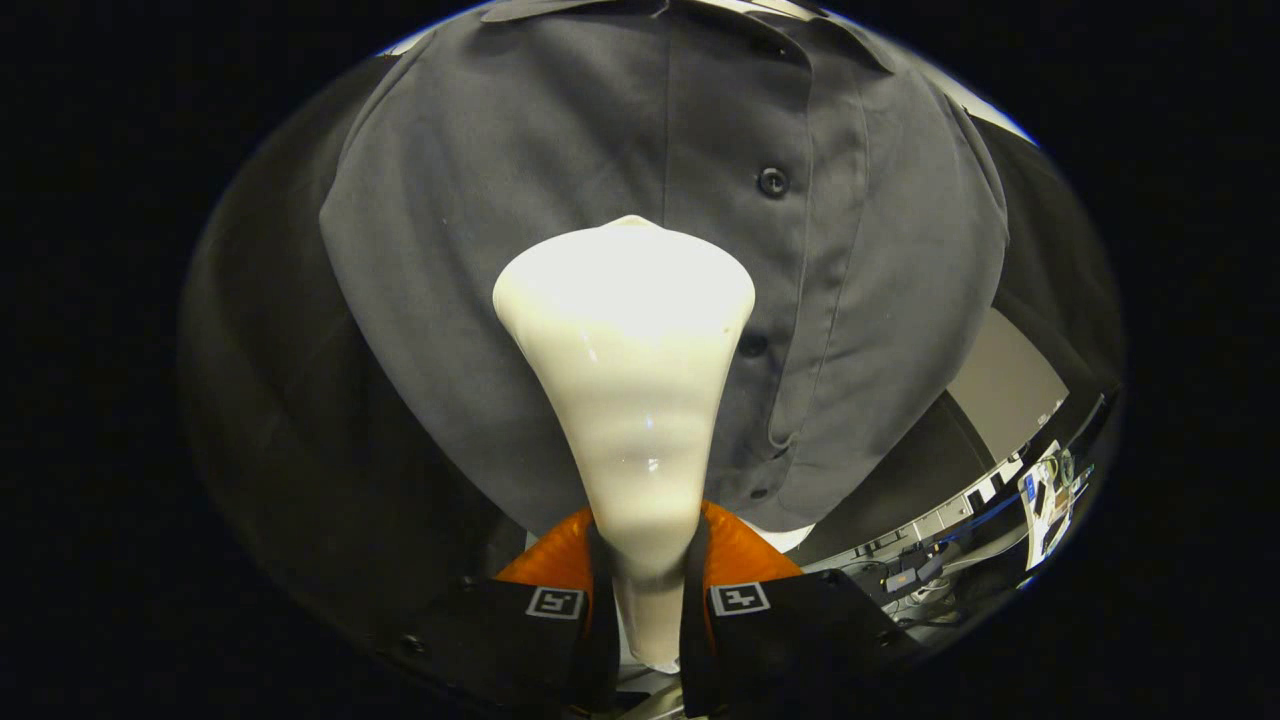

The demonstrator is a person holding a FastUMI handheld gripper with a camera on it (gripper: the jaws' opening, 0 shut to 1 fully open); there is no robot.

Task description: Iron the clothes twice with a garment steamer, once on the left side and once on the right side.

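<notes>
The gripper point(648, 590) clamps both fingers on the narrow handle of a glossy white garment steamer point(628, 400), held between them. The steamer's long axis runs straight ahead from the fingers, its body widening to a broad head that points away at a hanging grey button-up shirt point(520, 230). The head sits against or just before the shirt's chest, beside the button placket point(800, 300), where a dark button point(772, 182) shows beyond it. Black cloth point(270, 400) hangs behind the shirt. Past the shirt's hem, a pale wall point(1005, 385) and a cluttered, cable-strewn bench point(930, 560) are visible.
</notes>
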